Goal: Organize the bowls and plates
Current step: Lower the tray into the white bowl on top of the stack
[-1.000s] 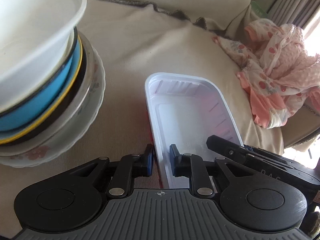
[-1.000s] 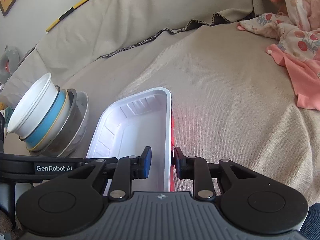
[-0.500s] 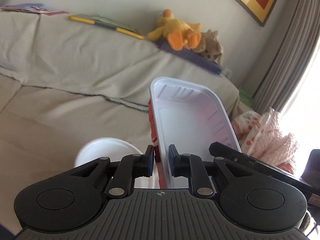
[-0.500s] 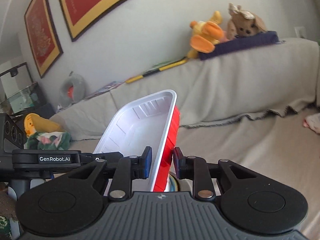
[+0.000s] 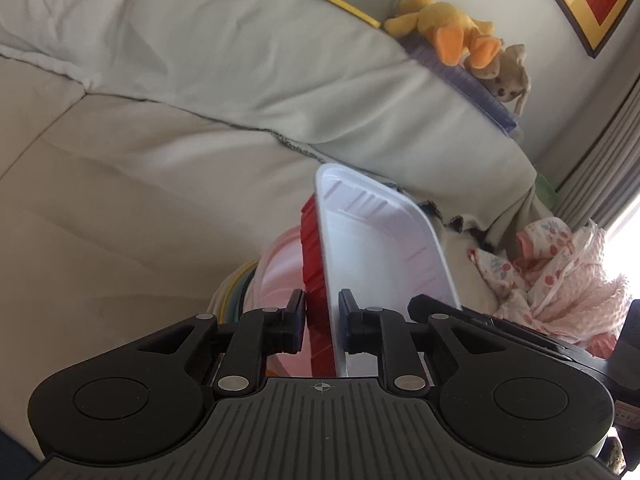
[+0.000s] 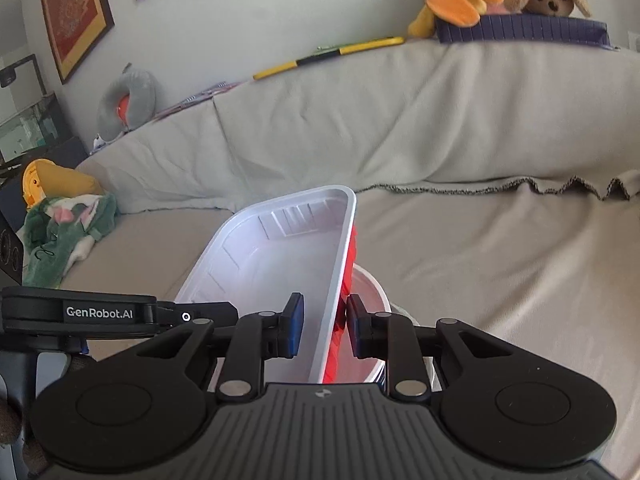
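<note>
Above the sofa (image 6: 480, 260), both hand-held grippers, left (image 5: 322, 316) and right (image 6: 324, 320), clamp the rectangular tray's (image 6: 288, 264) long rims, its length pointing away, directly over the bowl stack (image 6: 370, 292)

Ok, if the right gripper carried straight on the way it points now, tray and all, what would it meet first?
Most likely the stack of bowls just below and beyond the right gripper, which is shut on the long wall of the red and white tray. Past that lies the sofa seat. Depth is hard to judge here.
</note>
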### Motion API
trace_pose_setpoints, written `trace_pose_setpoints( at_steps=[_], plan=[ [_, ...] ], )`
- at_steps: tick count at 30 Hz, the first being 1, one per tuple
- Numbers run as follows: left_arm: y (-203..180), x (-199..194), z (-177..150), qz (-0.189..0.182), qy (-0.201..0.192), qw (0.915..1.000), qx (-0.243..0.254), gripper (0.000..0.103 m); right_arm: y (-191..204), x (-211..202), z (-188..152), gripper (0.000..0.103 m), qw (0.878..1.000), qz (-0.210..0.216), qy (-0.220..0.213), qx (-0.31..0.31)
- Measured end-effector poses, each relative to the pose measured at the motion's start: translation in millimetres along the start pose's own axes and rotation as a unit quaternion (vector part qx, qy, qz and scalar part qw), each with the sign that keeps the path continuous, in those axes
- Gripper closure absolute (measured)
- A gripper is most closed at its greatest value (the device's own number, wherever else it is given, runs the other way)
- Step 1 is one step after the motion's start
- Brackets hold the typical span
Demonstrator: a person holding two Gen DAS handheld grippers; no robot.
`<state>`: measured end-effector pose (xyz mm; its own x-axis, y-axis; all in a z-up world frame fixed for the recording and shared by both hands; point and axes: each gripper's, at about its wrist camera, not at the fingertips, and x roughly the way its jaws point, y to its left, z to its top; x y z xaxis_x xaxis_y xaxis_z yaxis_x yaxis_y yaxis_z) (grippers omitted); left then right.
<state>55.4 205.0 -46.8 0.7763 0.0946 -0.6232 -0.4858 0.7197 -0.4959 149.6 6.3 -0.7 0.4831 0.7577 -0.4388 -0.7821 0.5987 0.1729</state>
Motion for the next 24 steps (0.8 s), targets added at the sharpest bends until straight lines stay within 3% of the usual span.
trace_pose_setpoints(
  at_steps=[8, 14, 24],
  plan=[
    [19.8, -9.8, 1.6, -0.01, -0.018, 0.9995, -0.026, 0.084, -8.2, 10.8, -2.0, 0.08, 1.0, 0.002, 0.01, 0.007],
    [20.4, -8.1, 10.1, -0.047, -0.016, 0.9979, -0.04, 0.084, -10.7, 12.8, 5.0, 0.08, 1.0, 0.01, 0.002, 0.01],
    [19.0, 11.4, 17.7, -0.039, -0.004, 0.9983, -0.042, 0.084, -10.5, 24.9, 17.3, 0.08, 1.0, -0.01, -0.003, -0.005]
  ],
)
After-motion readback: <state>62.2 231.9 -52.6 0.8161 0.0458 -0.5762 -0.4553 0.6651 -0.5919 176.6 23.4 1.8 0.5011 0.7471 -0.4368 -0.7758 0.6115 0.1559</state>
